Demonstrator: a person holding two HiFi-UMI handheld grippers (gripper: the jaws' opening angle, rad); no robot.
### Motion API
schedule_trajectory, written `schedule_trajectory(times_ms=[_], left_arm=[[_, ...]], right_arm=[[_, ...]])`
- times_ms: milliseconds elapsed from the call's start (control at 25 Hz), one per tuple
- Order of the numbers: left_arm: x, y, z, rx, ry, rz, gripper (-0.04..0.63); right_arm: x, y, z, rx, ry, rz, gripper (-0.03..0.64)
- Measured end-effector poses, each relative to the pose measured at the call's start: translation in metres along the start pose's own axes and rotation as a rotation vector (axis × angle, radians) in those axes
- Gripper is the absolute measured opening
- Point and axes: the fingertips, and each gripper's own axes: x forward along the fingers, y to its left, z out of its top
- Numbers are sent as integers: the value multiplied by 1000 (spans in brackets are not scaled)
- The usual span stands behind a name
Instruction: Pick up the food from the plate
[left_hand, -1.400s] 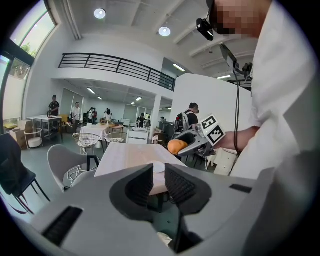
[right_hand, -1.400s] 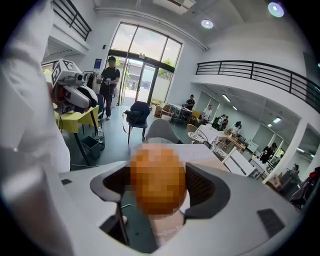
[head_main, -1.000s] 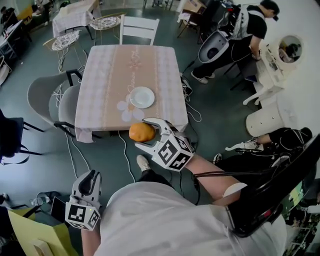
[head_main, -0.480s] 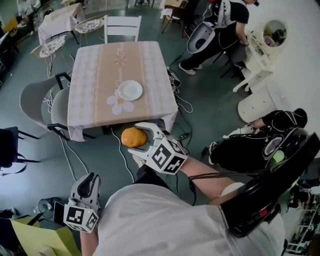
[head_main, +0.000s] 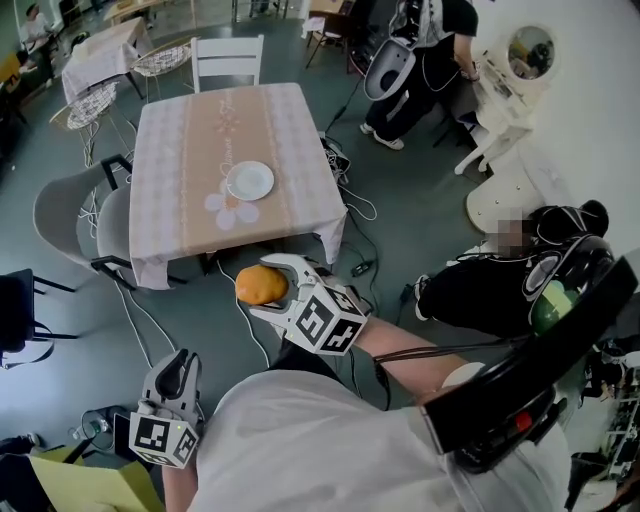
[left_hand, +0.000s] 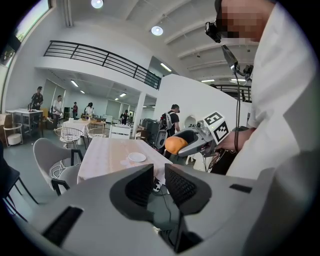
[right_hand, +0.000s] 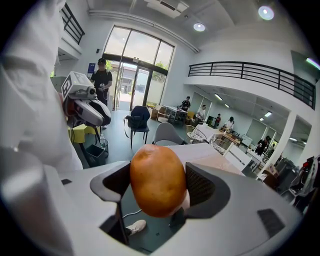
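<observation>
My right gripper (head_main: 266, 288) is shut on the food (head_main: 258, 284), a round orange-brown bun, and holds it in the air above the floor, just off the table's near edge. Between the jaws in the right gripper view the bun (right_hand: 157, 180) fills the gap. The white plate (head_main: 250, 181) lies bare on the pink-clothed table (head_main: 180, 130). My left gripper (head_main: 179, 364) hangs low at my left side, away from the table, jaws together with nothing between them (left_hand: 159, 186). From there the bun (left_hand: 175, 145) and the plate (left_hand: 136, 157) show ahead.
Two grey chairs (head_main: 70, 215) stand at the table's left and a white chair (head_main: 227, 58) at its far end. Cables (head_main: 350, 205) trail over the floor by the table's right corner. A person sits on the floor (head_main: 500, 285) to the right; another bends at the back (head_main: 425, 45).
My right gripper has kept the bun and drawn back toward my body. The table and plate now lie farther off and to the left in the head view. The left gripper has hardly moved.
</observation>
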Motion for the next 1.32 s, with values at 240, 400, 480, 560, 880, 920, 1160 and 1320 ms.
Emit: schedule_trajectory(times_ms=[240, 400, 480, 560, 880, 920, 1160, 1320], left_arm=[[-3, 1, -1, 9, -2, -8, 75], [-6, 1, -3, 7, -1, -7, 75], [-7, 0, -4, 6, -2, -3, 75], [-8, 0, -4, 5, -4, -1, 75], [-7, 0, -5, 7, -7, -2, 75], [-6, 0, -6, 8, -7, -2, 75], [1, 3, -6, 3, -3, -4, 75], [6, 2, -3, 4, 1, -3, 75]], right_arm=[[0, 4, 3, 4, -4, -11, 349], [0, 7, 2, 8, -1, -13, 348], [-1, 8, 1, 7, -2, -13, 350], [-2, 8, 2, 5, -3, -12, 348], [1, 7, 4, -2, -2, -10, 349], [2, 7, 3, -4, -2, -10, 349], [6, 1, -2, 1, 5, -7, 350], [5, -5, -5, 5, 8, -8, 350]])
